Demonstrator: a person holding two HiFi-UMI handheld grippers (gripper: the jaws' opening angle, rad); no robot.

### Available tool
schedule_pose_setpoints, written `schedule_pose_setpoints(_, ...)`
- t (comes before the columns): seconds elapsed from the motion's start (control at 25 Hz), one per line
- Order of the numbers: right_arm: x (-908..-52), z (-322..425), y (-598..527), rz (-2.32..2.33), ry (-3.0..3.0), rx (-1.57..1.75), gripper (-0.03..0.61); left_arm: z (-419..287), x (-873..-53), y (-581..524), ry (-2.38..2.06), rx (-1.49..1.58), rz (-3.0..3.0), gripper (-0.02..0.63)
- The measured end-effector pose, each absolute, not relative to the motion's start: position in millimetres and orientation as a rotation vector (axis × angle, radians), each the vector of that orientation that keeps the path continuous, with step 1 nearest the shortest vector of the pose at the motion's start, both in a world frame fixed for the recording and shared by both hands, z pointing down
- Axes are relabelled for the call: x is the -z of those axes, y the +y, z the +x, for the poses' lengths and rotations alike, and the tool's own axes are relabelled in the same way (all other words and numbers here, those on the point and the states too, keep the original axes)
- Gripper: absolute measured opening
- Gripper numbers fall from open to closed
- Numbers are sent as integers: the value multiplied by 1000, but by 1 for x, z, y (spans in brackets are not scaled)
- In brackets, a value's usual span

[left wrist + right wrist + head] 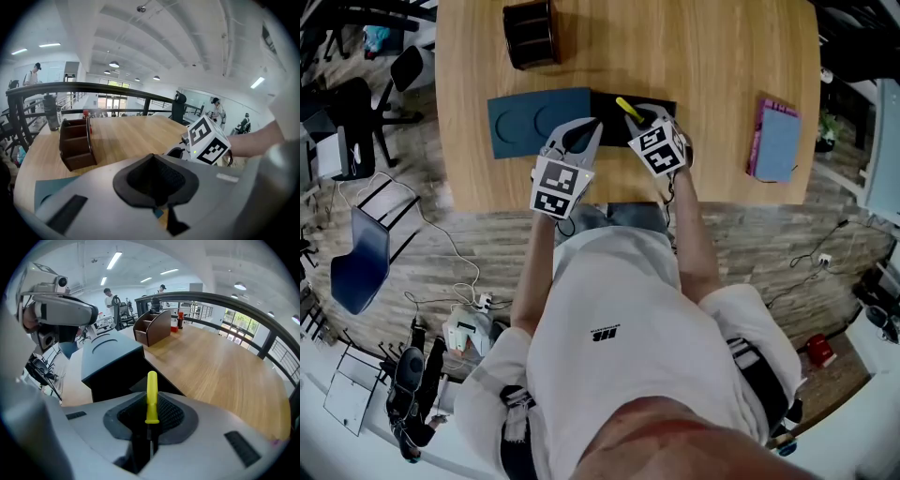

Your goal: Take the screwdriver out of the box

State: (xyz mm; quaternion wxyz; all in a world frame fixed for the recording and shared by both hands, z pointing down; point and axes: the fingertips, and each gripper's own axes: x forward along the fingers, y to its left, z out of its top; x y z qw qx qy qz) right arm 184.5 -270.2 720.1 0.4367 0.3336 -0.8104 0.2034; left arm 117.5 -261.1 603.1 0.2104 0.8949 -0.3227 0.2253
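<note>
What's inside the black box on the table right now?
The black box looks dark and bare where visible. The yellow screwdriver is clamped in the right gripper over it. That gripper covers the box's right part, hiding anything there.

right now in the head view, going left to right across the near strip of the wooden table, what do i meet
dark teal flat lid → black open box, with the yellow-handled screwdriver over it → pink and blue notebook
</note>
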Motion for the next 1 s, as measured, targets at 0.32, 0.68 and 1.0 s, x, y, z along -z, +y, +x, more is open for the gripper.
schedule_pose_setpoints(0.32,-677,179,-260,952,-2054,-499,61,107,-571,-253,-869,-609,2569,8)
schedule_pose_setpoints(0.68,-600,176,-254,1179,-2153,-452,61,99,-528,-249,-830,-536,2674,8)
schedule_pose_setpoints(1.0,-525,177,-239,1357,-2223,-381,61,86,-486,-243,-815,-469,2755,8)
